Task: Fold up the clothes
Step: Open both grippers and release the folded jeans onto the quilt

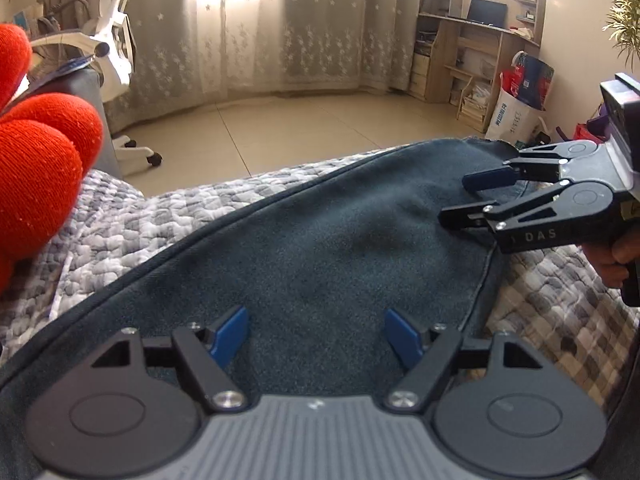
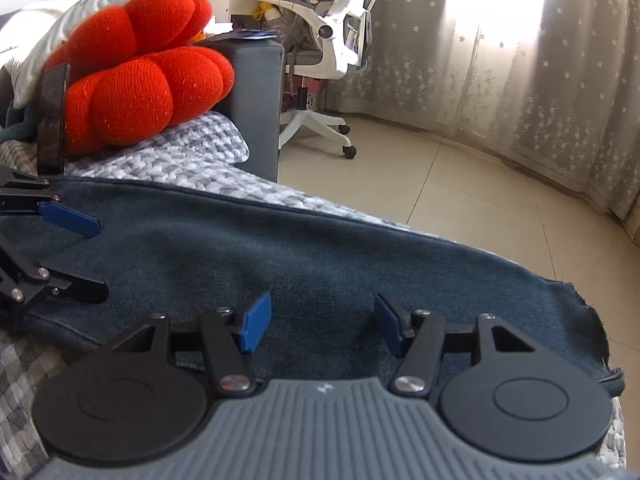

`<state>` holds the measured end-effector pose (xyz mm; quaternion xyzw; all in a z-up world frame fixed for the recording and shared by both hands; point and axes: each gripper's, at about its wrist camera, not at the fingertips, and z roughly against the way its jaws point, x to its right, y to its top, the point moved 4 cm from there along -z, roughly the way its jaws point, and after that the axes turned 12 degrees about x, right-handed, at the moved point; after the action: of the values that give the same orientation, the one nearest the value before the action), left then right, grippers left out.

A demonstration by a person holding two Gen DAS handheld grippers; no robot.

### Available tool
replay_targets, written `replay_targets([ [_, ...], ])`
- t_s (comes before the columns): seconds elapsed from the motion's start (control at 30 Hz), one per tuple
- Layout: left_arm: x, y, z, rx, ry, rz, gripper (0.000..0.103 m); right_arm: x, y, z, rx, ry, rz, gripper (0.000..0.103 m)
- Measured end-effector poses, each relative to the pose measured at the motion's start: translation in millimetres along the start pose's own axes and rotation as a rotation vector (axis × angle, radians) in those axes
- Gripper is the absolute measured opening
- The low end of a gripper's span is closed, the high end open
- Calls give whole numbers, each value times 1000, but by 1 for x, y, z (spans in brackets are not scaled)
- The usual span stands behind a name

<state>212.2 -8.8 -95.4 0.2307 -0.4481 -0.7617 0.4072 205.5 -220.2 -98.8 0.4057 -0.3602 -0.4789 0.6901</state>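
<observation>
While I look along both sets of fingers, the dark blue garment lies spread flat on the grey-and-white quilted cover, reaching from the near edge of each view out toward the far side, where its frayed end hangs close to the edge of the cover.

As for containers, I can make out only one: a white shopping bag standing on the floor at the far right in the left wrist view, with a dark box and something red poking out of its top. What else is inside I cannot tell.

My left gripper hangs over the cloth with its jaws spread wide; the blue pads stand well apart and nothing is caught between them, only flat fabric below. From the right wrist view the same gripper enters at the left, released, its lower finger just above the garment near a seam.

My right gripper is likewise released, pads apart, with bare cloth showing in the gap. The left wrist view shows it at the far right over the garment's far corner, fingers parted, a bare hand on its handle. Whether its tips touch the fabric I cannot tell.

A red knitted cushion sits on the cover at the far left.
</observation>
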Motion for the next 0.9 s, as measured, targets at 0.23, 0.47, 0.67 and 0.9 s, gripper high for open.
replay_targets([
  [0.23, -4, -27, 50, -22, -93, 72, 80, 45, -15, 23, -23, -103, -92, 73],
  [0.47, -31, -37, 102, 31, 1, 107, 80, 32, -7, 49, 6, -122, -116, 74],
  [0.67, -81, -48, 128, 62, 187, 142, 80, -18, 6, 47, 44, -21, -102, 75],
  [0.9, -129, -88, 160, 69, 289, 192, 81, -55, -3, 30, 13, 48, -34, 75],
])
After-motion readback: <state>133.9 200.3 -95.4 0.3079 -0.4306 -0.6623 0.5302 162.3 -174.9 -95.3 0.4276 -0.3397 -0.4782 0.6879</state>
